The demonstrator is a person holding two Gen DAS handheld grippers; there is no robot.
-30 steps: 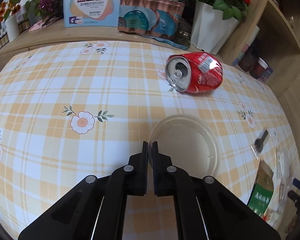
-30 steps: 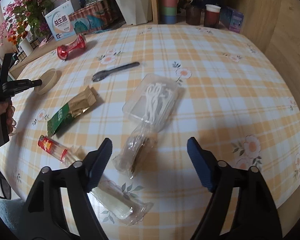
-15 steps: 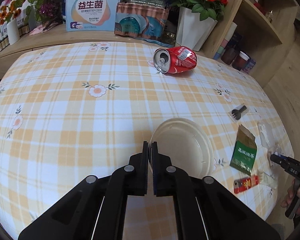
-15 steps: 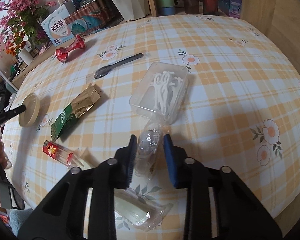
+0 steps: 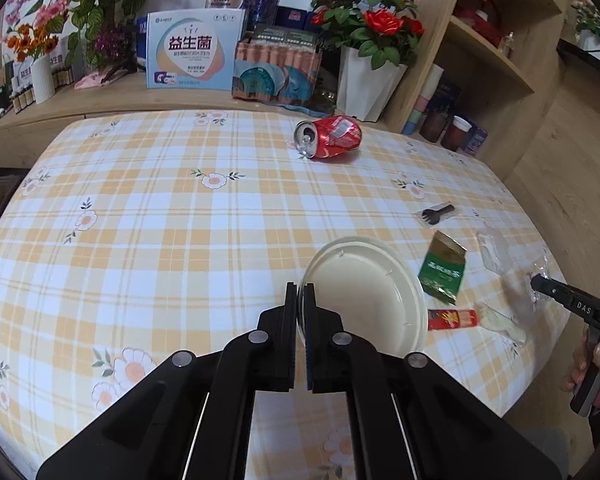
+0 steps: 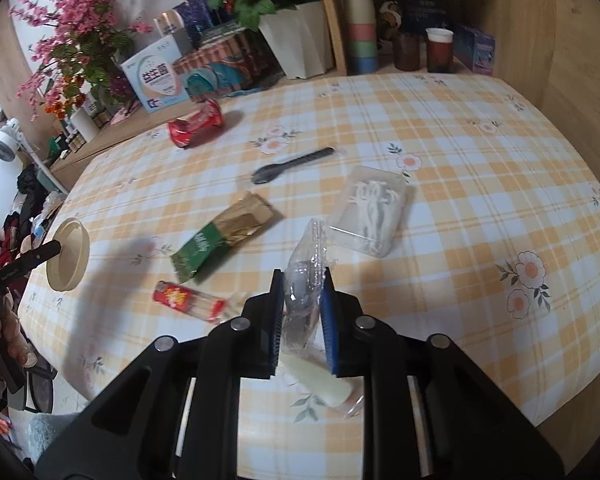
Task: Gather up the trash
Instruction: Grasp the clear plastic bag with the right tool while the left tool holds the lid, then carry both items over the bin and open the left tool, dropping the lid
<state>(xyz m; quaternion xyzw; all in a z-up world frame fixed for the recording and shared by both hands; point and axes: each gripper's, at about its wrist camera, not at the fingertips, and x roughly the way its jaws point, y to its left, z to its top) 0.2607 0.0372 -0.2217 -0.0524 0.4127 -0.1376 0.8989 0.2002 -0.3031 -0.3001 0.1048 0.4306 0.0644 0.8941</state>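
Right gripper (image 6: 302,280): jaws have just been closing, now pinched on a clear plastic wrapper (image 6: 306,264) raised off the checked tablecloth (image 6: 460,184). Left gripper (image 5: 300,292): jaws clamped on the rim of a cream plastic lid (image 5: 364,296), held above the cloth. Beyond: green tea packet (image 6: 220,236), clear tray (image 6: 370,208), black spoon (image 6: 290,164). Farthest, crushed red can (image 5: 328,136), lying on its side.

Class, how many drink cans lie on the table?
1. The crushed red can lies on its side at the table's far edge, before the white flowerpot. No others show.
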